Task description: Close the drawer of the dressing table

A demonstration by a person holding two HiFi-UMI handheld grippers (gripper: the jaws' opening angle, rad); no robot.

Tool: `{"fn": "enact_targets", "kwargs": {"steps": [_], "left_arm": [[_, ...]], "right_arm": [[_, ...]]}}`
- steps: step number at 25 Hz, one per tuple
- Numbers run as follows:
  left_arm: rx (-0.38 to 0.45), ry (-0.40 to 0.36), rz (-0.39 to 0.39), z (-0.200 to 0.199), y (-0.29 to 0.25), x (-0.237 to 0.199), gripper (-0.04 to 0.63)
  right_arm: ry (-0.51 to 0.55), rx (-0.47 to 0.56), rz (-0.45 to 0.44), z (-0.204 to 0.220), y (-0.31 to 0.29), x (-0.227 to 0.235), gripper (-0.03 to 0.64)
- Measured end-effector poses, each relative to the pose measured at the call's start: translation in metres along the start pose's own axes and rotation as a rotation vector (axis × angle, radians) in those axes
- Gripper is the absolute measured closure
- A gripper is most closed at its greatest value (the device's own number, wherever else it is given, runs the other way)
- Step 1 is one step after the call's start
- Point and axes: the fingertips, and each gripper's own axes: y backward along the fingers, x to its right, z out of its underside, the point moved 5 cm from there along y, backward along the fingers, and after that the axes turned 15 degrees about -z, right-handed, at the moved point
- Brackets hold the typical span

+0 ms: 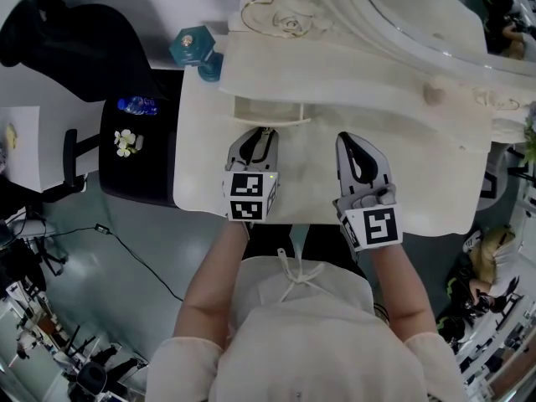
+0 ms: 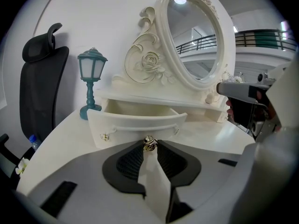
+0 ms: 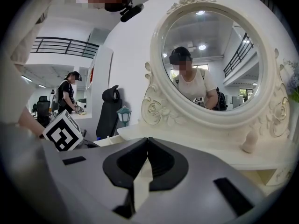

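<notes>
The cream dressing table (image 1: 419, 182) has its small left drawer (image 1: 266, 110) pulled out, the inside showing. In the left gripper view the drawer front (image 2: 135, 120) faces me with a brass knob (image 2: 149, 143) at its middle. My left gripper (image 1: 263, 132) reaches to that front, and its jaws (image 2: 149, 147) are shut on the knob. My right gripper (image 1: 347, 141) hovers over the tabletop to the right of the drawer, apart from it. Its jaws (image 3: 148, 141) are shut with nothing between them.
A teal lantern lamp (image 1: 194, 47) stands at the table's back left corner beside the drawer. The oval mirror (image 3: 210, 59) with carved roses rises behind. A black office chair (image 1: 84, 48) and a black stool with a water bottle (image 1: 134, 105) stand left of the table.
</notes>
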Motion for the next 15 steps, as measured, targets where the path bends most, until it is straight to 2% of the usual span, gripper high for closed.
{"fn": "enact_targets", "kwargs": {"steps": [15], "left_arm": [[0.012,-0.003,-0.003,-0.017,-0.024,-0.005,0.489]], "right_arm": [[-0.008,-0.050,-0.008,0.007,-0.018,0.002,0.611]]}}
